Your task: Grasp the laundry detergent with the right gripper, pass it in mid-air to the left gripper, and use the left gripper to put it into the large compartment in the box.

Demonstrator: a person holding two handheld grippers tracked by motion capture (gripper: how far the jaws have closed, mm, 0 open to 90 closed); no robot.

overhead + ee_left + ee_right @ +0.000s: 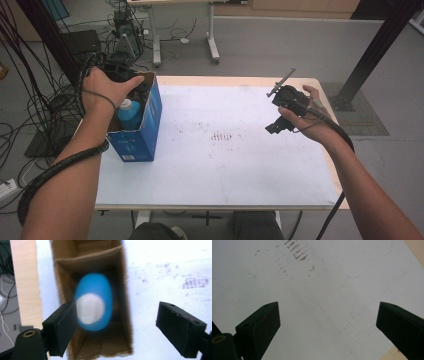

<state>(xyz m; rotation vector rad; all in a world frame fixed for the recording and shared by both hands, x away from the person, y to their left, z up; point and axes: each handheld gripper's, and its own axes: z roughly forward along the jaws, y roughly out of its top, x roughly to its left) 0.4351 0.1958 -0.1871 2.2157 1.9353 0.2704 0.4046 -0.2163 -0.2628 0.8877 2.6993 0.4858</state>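
Blue bottle point(93, 302) upright in open cardboard box point(126, 290), left gripper point(125, 325) above, jaws spread, likely to grasp; right gripper point(328, 326) over table point(312, 302), jaws released, idle.

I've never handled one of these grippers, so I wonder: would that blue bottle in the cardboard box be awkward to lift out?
Probably a little. The blue bottle looks smooth and rounded, so the open left gripper may slip on it. It appears plastic, likely light. The narrow box might tip or lift with it.
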